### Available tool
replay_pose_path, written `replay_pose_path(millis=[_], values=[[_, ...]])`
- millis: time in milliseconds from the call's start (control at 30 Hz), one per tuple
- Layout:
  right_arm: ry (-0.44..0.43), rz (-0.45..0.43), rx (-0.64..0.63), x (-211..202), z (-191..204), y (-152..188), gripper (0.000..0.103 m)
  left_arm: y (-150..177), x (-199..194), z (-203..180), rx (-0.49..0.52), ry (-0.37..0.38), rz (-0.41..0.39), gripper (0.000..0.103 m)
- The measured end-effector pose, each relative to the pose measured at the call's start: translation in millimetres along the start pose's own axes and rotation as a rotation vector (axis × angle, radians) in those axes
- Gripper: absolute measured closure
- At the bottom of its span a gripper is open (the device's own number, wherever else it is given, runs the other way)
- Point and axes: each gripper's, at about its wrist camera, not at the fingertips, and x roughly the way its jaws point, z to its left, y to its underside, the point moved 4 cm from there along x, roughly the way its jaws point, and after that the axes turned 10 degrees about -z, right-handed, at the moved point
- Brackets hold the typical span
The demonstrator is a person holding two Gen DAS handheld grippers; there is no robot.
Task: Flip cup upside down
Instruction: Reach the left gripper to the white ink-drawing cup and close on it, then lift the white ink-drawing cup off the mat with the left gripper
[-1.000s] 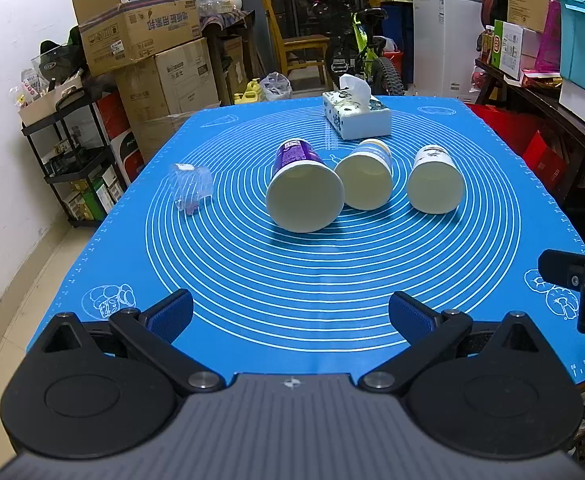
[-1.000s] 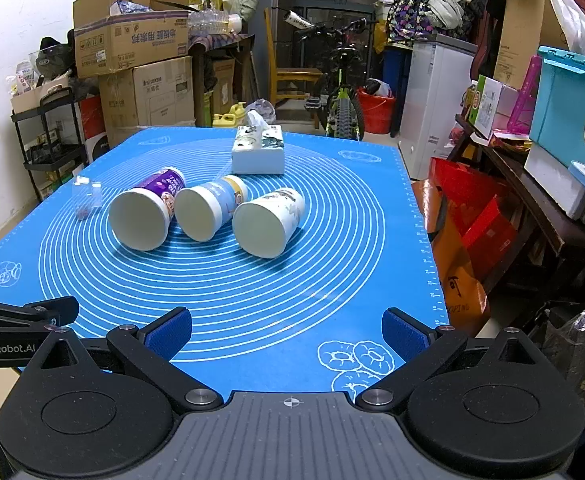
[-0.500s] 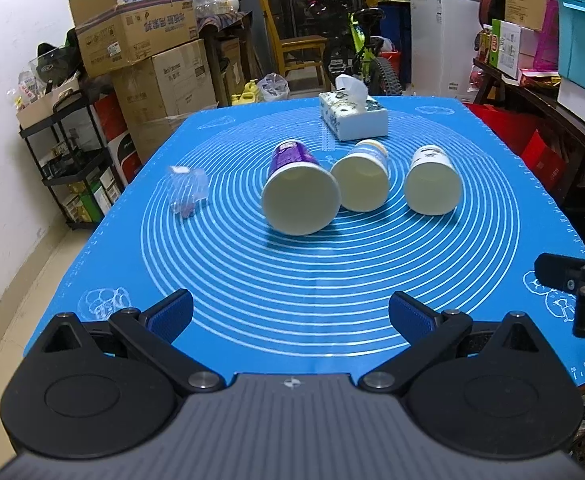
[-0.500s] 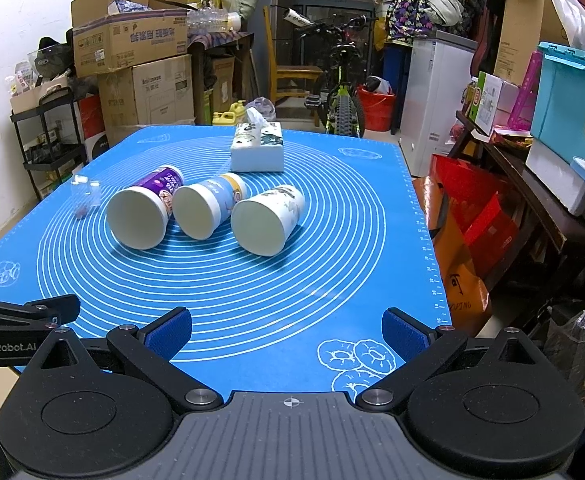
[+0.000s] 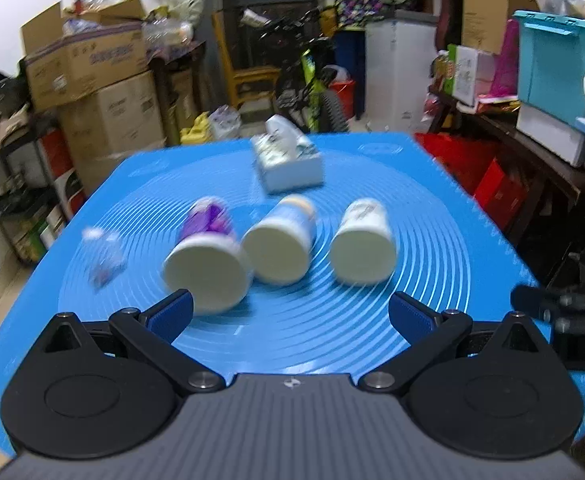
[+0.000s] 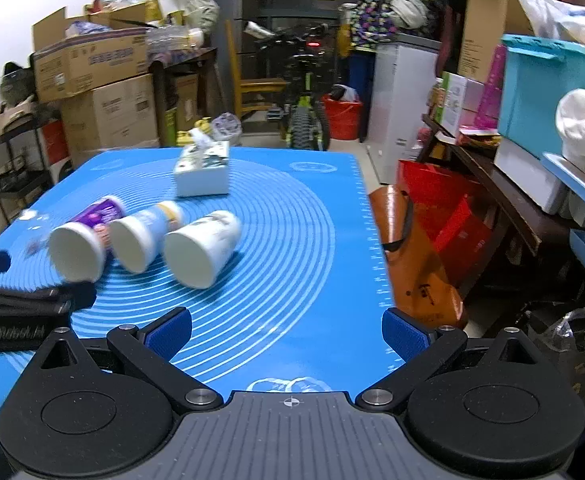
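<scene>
Three paper cups lie on their sides on the blue mat (image 5: 432,248), mouths toward me: a purple cup (image 5: 206,264) on the left, a blue-and-yellow cup (image 5: 280,250) in the middle, a white patterned cup (image 5: 364,246) on the right. They also show in the right wrist view: the purple cup (image 6: 82,242), the middle cup (image 6: 140,236), the white cup (image 6: 202,246). My left gripper (image 5: 290,312) is open and empty, its left fingertip close to the purple cup. My right gripper (image 6: 286,330) is open and empty, short of the white cup.
A tissue box (image 5: 288,162) stands behind the cups. A small clear plastic item (image 5: 102,258) lies at the mat's left. Boxes, shelves, a bicycle and bins crowd around the table. The left gripper shows at the left edge of the right wrist view (image 6: 24,300).
Both grippers have moved forward toward the cups, which now look larger and closer. The views are motion-blurred. The cups have not moved.
</scene>
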Motion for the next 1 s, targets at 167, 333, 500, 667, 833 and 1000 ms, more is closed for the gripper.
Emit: replay_pose_path(millis=[167, 333, 500, 667, 833, 1000], values=[[0.057, 0.014, 0.032, 24, -28, 3, 0.003, -13, 39, -27, 0.02, 0.065, -0.047, 0.001], [0.097, 0.034, 0.073, 48, -55, 10, 0.002, -10, 80, -50, 0.054, 0.081, -0.039, 0.001], [0.111, 0.06, 0.088, 67, -66, 18, 0.002, -2, 112, -60, 0.094, 0.071, -0.004, 0.009], [0.092, 0.081, 0.102, 81, -67, 25, 0.002, 6, 133, -61, 0.122, 0.051, 0.049, 0.014], [0.085, 0.09, 0.103, 84, -65, 28, 0.002, 10, 146, -64, 0.13, 0.014, 0.102, 0.019], [0.088, 0.094, 0.11, 83, -65, 30, 0.002, 13, 150, -67, 0.146, 0.016, 0.13, 0.037]])
